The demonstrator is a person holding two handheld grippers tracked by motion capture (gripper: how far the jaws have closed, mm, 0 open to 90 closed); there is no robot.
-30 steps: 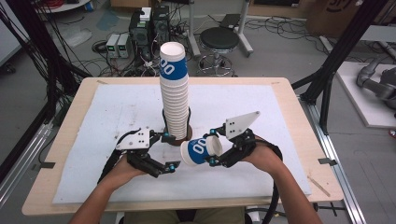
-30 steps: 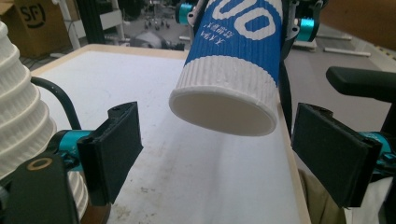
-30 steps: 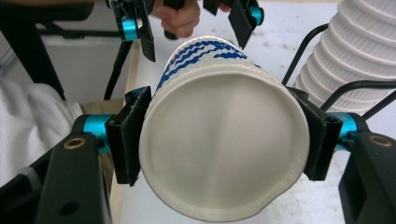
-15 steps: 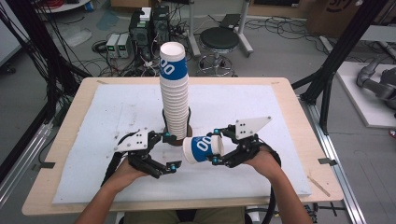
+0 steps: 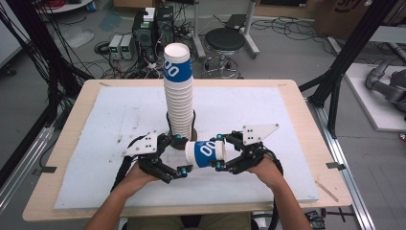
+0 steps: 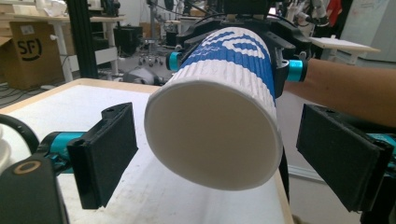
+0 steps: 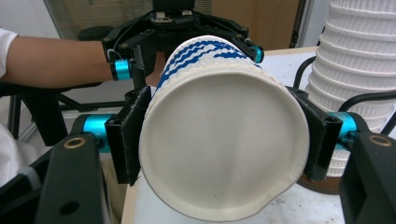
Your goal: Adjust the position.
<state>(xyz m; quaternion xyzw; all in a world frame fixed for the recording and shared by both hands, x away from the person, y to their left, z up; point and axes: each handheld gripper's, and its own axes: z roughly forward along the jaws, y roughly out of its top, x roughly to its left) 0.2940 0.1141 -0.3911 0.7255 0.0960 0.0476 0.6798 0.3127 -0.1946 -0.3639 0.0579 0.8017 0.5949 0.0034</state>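
Observation:
A white paper cup with a blue band (image 5: 205, 153) lies on its side above the table, between my two grippers. My right gripper (image 5: 219, 152) is shut on one end of it; in the right gripper view its pads (image 7: 133, 135) press the cup (image 7: 224, 154) and dent its rim. My left gripper (image 5: 183, 154) is open around the other end. Its jaws have just been opening, and in the left gripper view the pads (image 6: 105, 154) stand apart from the cup (image 6: 215, 126) on both sides. A tall stack of the same cups (image 5: 178, 91) stands upright just behind.
The white board (image 5: 110, 115) covers the wooden table (image 5: 306, 120). The cup stack (image 7: 359, 70) sits on a brown base close to my right gripper. Beyond the table's far edge are a stool (image 5: 225, 40), cables and electronics boxes.
My right gripper has sunk a little and levelled out with the cup in it. The left gripper's jaws have spread slightly; that hand has stayed in place.

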